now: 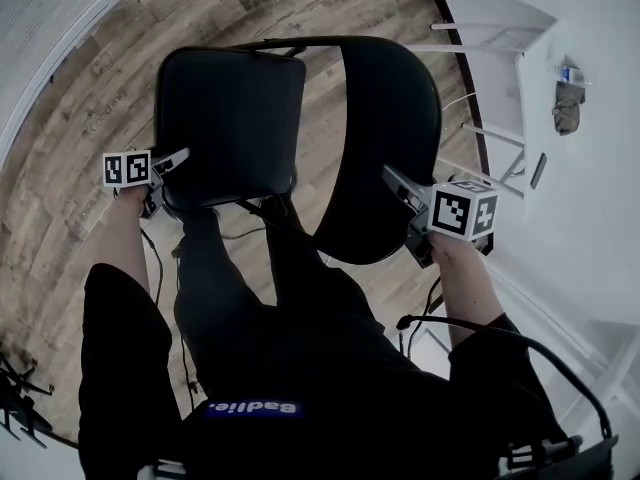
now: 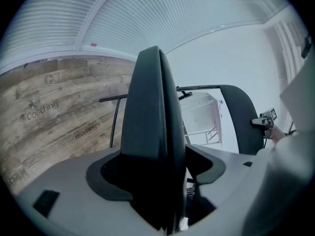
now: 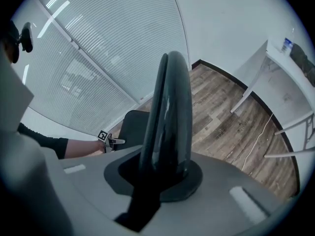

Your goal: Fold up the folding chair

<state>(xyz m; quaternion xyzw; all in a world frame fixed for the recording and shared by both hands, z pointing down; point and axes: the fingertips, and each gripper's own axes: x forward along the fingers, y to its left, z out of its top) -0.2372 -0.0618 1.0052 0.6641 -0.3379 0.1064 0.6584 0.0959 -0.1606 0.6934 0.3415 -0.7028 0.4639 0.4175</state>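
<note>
Above the wood floor (image 1: 90, 98): left gripper (image 1: 180, 157) jaws pinch seat (image 1: 235, 118) side edge, right gripper (image 1: 391, 176) jaws pinch backrest (image 1: 385, 108) rim. Best swing seat up toward backrest evenly.

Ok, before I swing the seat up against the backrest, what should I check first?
1. Left gripper clamped on the seat edge: ok, its fingers are shut on it.
2. Right gripper clamped on the backrest edge: ok.
3. Seat flat against backrest: not ok, they stand apart at an angle.
4. Room on the backrest side: ok, though the white table stands close by.
5. Hinge free to move: cannot tell, hidden under the seat.
</note>
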